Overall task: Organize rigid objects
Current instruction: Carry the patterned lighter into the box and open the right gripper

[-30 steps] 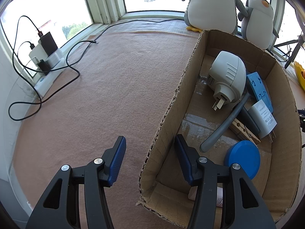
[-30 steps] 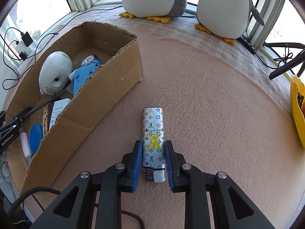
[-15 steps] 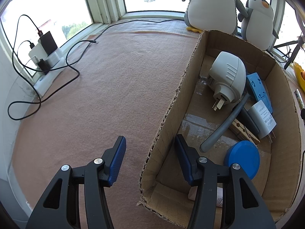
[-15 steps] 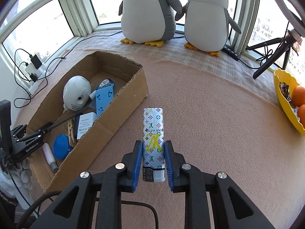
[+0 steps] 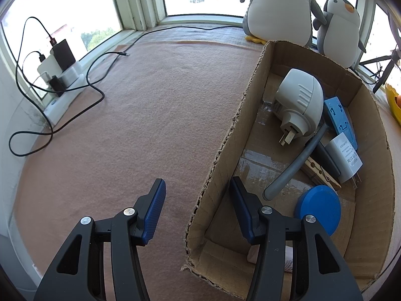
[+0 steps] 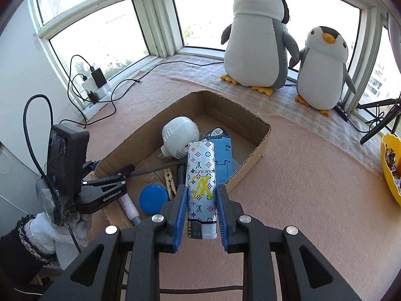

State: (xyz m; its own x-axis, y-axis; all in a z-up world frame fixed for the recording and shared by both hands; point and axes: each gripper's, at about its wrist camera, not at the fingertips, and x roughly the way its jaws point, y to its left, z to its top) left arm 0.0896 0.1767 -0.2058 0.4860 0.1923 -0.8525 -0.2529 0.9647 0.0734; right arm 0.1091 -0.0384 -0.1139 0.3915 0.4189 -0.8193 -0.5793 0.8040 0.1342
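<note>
My right gripper (image 6: pixel 200 195) is shut on a white patterned lighter (image 6: pixel 201 173) and holds it in the air over the near right wall of the cardboard box (image 6: pixel 260 135). The box (image 5: pixel 225 150) holds a white plug adapter (image 5: pixel 298 100), a blue lid (image 5: pixel 318 208), a white charger (image 5: pixel 345 158), a blue plastic piece (image 5: pixel 338 118), a grey tube (image 5: pixel 293 168) and a clothespin (image 5: pixel 320 173). My left gripper (image 5: pixel 198 198) is open and straddles the box's left wall, one finger inside, one outside. It also shows in the right wrist view (image 6: pixel 100 190).
Two plush penguins (image 6: pixel 258 40) stand by the window behind the box. A power strip with chargers and cables (image 5: pixel 60 75) lies at the left sill. A yellow bowl (image 6: pixel 391 168) sits at the right edge. A tripod leg (image 6: pixel 378 123) is at the right.
My right gripper has lifted the lighter off the pink mat and carried it left, over the box. The left gripper has stayed put astride the box wall.
</note>
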